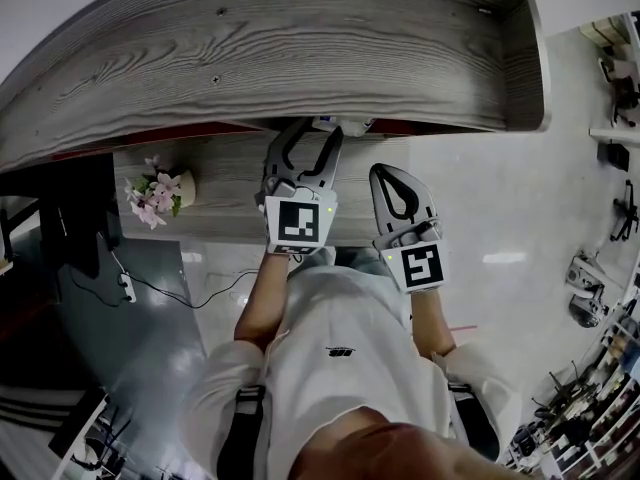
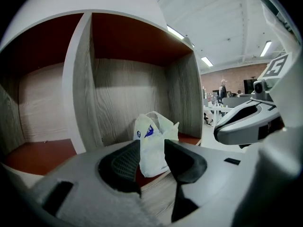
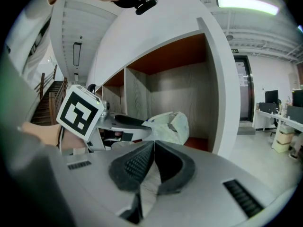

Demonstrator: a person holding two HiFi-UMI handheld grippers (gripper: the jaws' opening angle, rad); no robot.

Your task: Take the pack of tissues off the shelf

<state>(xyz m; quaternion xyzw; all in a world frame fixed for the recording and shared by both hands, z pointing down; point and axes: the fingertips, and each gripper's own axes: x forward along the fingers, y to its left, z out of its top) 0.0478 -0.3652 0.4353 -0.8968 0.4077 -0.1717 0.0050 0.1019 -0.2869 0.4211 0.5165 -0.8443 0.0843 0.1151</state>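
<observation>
The pack of tissues, in a thin white plastic bag with a blue mark, stands upright at the front of the right compartment of the wood-grain shelf. My left gripper is open, with the pack between its dark pads; I see no squeeze on the bag. In the head view the left gripper reaches under the shelf's top board, where a bit of the pack shows. My right gripper hangs back to the right, shut and empty. From there the pack shows beyond the left gripper.
A vertical divider separates the compartment from an empty one on the left. A small pot of pink flowers stands on the lower board to the left. A cable and power strip lie on the floor. Desks stand far right.
</observation>
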